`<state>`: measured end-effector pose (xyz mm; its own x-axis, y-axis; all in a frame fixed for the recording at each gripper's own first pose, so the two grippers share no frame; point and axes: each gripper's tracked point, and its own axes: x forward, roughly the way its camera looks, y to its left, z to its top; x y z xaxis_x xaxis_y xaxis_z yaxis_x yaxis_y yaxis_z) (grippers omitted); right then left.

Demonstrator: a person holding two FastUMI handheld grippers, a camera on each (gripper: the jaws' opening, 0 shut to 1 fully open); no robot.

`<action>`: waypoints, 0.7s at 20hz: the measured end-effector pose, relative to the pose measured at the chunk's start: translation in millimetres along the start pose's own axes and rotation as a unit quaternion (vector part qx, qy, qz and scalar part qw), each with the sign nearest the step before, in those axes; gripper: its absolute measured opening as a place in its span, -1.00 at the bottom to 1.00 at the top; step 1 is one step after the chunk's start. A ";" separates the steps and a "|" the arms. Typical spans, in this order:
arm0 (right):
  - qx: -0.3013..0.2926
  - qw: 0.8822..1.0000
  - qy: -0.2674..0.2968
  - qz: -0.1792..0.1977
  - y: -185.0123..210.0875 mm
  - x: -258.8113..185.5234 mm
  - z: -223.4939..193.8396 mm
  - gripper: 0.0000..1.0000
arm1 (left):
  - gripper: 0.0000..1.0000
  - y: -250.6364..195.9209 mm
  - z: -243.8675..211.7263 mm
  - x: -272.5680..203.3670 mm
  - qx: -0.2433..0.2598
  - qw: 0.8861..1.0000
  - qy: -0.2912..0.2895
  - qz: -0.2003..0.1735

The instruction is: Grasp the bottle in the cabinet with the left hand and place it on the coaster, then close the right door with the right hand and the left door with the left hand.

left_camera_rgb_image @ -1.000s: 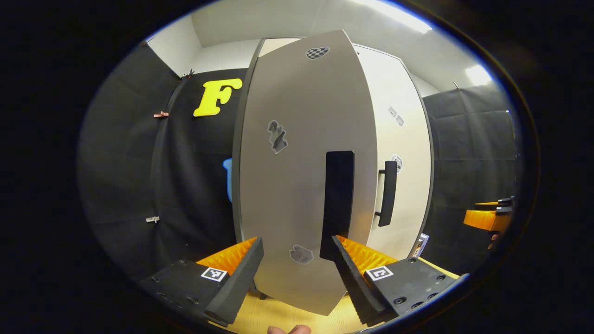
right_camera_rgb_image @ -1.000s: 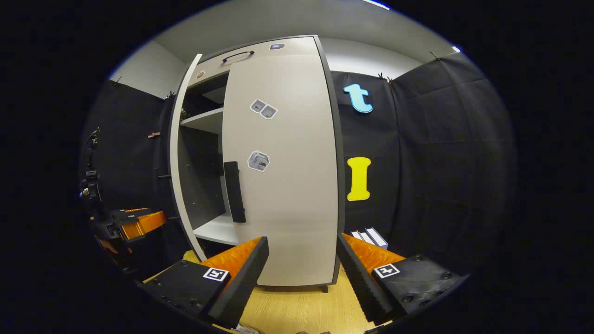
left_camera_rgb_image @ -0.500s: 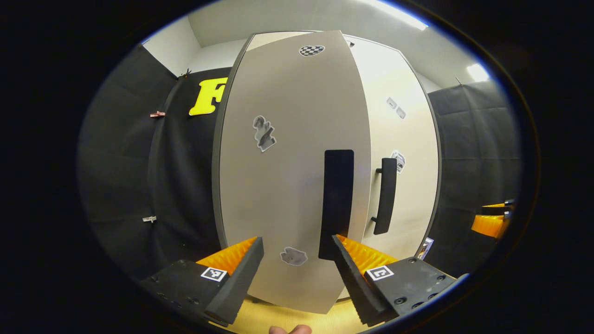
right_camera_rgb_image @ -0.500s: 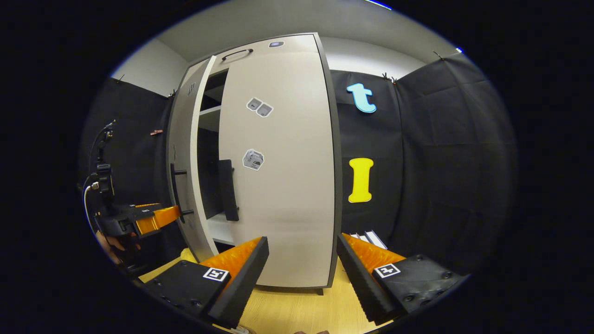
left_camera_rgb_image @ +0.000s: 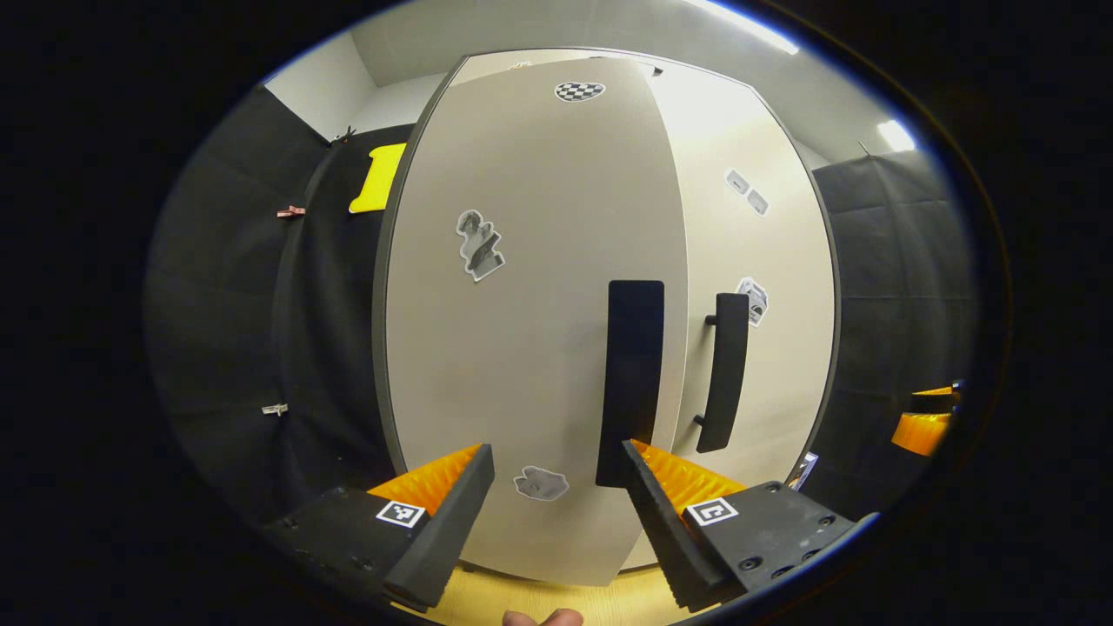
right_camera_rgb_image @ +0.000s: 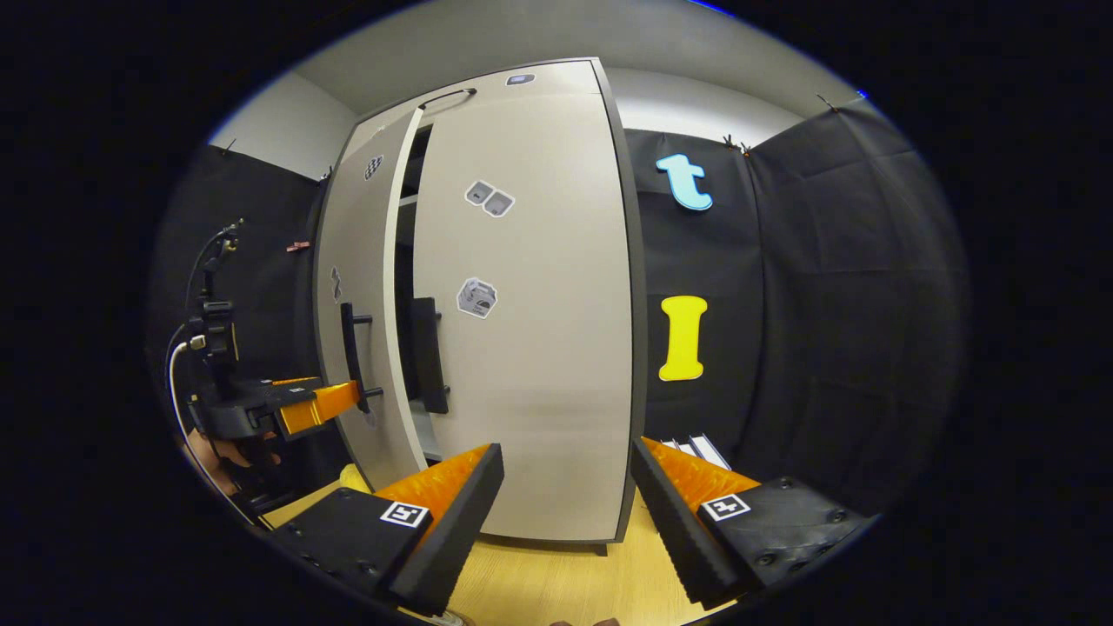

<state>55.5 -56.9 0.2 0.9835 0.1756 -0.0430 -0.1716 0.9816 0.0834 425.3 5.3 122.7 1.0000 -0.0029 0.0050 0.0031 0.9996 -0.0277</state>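
The grey cabinet's left door (left_camera_rgb_image: 522,348) stands close in front of my left gripper (left_camera_rgb_image: 556,489), which is open, its right fingertip (left_camera_rgb_image: 633,452) at the foot of the door's black handle (left_camera_rgb_image: 633,374). From the right gripper view this left door (right_camera_rgb_image: 365,348) is ajar by a narrow gap, and the left gripper (right_camera_rgb_image: 304,409) touches it near the handle's lower mount. The right door (right_camera_rgb_image: 530,348) sits flush with the cabinet. My right gripper (right_camera_rgb_image: 565,487) is open in front of it and holds nothing. The gap reveals only dark shelf edges.
The cabinet stands on a light wooden table (right_camera_rgb_image: 556,574). White flat items (right_camera_rgb_image: 696,450) lie to its right. A yellow object (right_camera_rgb_image: 355,476) peeks out beside the left door's lower corner. The right gripper (left_camera_rgb_image: 926,422) and a hand (right_camera_rgb_image: 230,452) are also in view.
The left door has swung further toward the cabinet, narrowing the gap and hiding the shelves. The left gripper moved along with it. The right gripper stayed almost still.
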 end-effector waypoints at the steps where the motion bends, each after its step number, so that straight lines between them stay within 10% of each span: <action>1: -0.001 1.000 -0.001 0.000 0.7 0.5 0.9 0.95 | 0.87 0.5 0.4 -0.4 0.000 1.000 0.001 0.000; 14: -0.005 1.000 -0.021 -0.004 18.1 -15.3 15.5 0.95 | 0.87 14.7 4.1 -39.0 0.012 1.000 0.006 0.000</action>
<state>38.2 -42.9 17.8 0.9863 0.1649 -0.0023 -0.1643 0.9837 0.0730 386.3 20.3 126.2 1.0000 -0.0027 -0.0078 0.0027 1.0000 -0.0035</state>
